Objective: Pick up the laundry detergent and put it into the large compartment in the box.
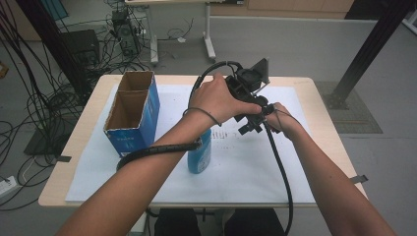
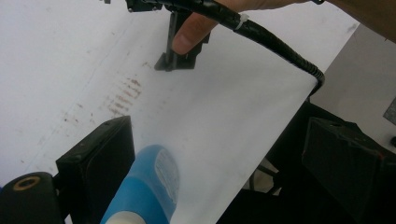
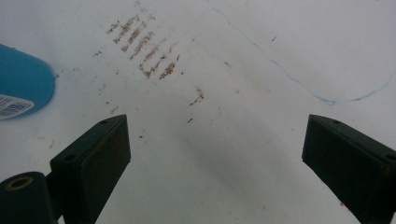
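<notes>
Blue bottle (image 1: 200, 153) lies on its side on the white paper sheet (image 1: 246, 167) that covers the table (image 1: 78, 142), near the front edge and partly tucked under the person's left forearm in the high view. Seen from the left claw (image 2: 229, 154) camera, the bottle (image 2: 149, 186) sits low between the two black jaws, right next to the left-hand one, with its label facing up. Those jaws stand wide apart and can't be seen pressing on it, so nothing is gripped there.

Right claw (image 3: 215, 154) is spread wide too, just bare paper between its jaws, plus some reddish-brown smudges (image 3: 142, 44) and a thin blue pen line (image 3: 299, 84). The bottle's (image 3: 21, 88) rounded end pokes in at the left edge of that view, off to the side of the jaws.

From above, both hands are bunched together over the middle of the sheet, left hand (image 1: 216, 98) and right hand (image 1: 282, 120) nearly touching. A blue cardboard box (image 1: 133, 113) with two open compartments stands at the left of the table, well apart from the bottle.
</notes>
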Tool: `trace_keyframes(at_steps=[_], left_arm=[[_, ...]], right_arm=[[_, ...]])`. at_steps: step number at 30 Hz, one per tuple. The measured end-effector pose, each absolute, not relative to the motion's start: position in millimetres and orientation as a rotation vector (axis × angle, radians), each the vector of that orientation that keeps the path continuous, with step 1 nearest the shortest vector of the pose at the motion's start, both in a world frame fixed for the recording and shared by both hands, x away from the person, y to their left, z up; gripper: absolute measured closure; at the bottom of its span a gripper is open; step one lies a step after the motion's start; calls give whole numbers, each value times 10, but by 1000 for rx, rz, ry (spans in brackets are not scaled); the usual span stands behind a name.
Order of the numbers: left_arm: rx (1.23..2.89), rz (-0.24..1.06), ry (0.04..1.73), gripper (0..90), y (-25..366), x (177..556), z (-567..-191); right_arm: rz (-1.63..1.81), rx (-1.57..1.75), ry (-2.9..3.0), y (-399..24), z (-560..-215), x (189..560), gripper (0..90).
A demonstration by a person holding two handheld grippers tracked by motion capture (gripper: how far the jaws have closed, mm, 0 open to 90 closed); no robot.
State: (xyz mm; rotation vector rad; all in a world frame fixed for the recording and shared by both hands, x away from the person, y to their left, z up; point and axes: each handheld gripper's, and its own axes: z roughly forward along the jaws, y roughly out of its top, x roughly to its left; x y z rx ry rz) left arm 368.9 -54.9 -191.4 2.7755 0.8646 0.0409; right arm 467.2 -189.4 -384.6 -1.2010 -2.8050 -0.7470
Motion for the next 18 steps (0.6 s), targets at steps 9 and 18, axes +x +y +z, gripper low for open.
trace_keyframes(at_steps=[9,18], left_arm=[[2762,42,878,96,-488,3668,-1889],[2752,60,900,96,-370,3647,-1801]], right_arm=[[-742,-1194,-2809,-1866,-3843,4660,73],[-747,-1192,-2809,-1862,-3839,4656,74]])
